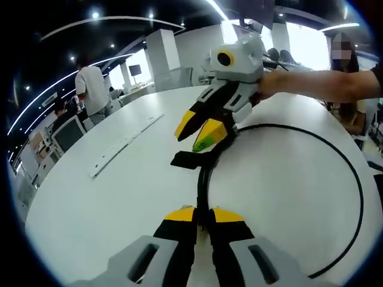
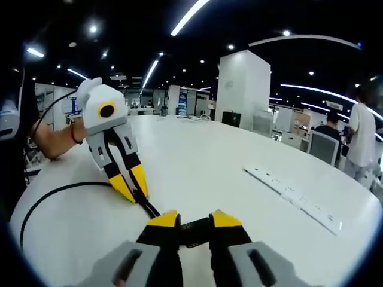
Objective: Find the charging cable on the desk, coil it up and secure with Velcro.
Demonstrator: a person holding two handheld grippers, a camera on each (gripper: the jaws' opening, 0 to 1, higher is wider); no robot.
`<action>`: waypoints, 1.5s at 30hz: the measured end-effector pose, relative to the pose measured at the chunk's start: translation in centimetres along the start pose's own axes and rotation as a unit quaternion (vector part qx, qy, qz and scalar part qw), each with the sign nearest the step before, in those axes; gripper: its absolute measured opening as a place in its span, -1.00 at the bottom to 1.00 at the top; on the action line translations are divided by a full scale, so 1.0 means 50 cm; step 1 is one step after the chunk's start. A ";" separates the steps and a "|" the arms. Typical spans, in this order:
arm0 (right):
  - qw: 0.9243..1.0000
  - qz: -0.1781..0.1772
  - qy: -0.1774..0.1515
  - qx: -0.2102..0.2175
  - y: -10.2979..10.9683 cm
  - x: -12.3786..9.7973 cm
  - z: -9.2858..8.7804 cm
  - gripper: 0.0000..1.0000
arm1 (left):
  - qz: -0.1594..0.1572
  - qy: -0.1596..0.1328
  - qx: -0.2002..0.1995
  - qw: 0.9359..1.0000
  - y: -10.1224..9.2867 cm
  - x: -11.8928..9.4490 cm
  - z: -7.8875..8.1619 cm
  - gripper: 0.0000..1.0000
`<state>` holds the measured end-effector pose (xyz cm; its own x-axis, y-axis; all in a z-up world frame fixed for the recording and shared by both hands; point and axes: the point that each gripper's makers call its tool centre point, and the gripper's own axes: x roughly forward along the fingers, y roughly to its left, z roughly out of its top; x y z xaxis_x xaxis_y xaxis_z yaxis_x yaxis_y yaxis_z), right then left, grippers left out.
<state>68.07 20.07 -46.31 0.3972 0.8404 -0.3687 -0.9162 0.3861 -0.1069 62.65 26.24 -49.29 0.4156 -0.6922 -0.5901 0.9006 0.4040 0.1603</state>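
A black charging cable (image 1: 361, 197) lies on the white round table (image 1: 90, 203) in a wide loop that runs out to the right and back. My left gripper (image 1: 203, 215) is shut on the cable's doubled strands near the table's front; it also appears as the left gripper (image 2: 133, 190) with its tips down on the table. A flat black Velcro strap (image 1: 185, 159) sits where the strands meet. My right gripper (image 1: 196, 133) hangs over the strap, jaws slightly apart. The strap (image 2: 194, 231) lies between the jaws of my right gripper (image 2: 194, 219), which looks open around it.
A long white power strip (image 1: 122, 146) lies across the table; the same power strip (image 2: 299, 200) sits right of my right gripper. A person's forearm (image 1: 317, 84) reaches in behind the right gripper. People stand (image 1: 93, 89) and sit at desks beyond the table's edge.
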 end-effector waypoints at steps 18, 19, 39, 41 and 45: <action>1.000 -0.015 -0.004 0.006 0.025 -0.055 0.003 -0.53 | -0.003 -0.019 -0.034 0.999 -0.009 -0.005 0.002 -0.68; 1.000 -0.016 -0.005 0.006 0.024 -0.057 0.004 -0.53 | -0.004 -0.020 -0.037 0.999 -0.012 -0.006 0.003 -0.64; 0.999 -0.026 -0.020 0.006 0.049 -0.092 0.024 -0.51 | 0.015 -0.054 -0.051 0.997 -0.016 -0.047 0.042 -0.48; 0.999 -0.028 -0.024 0.005 0.054 -0.099 0.029 -0.51 | 0.023 -0.071 -0.049 0.996 -0.018 -0.060 0.054 -0.47; 0.999 -0.033 -0.034 0.000 0.072 -0.116 0.039 -0.50 | 0.033 -0.103 -0.054 0.993 -0.027 -0.086 0.070 -0.48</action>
<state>62.57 17.32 -42.76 0.4592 0.8369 -0.2978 -0.8880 0.4415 -0.1284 60.08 26.59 -44.19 0.5009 -0.7646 -0.4056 0.8559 0.5073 0.1007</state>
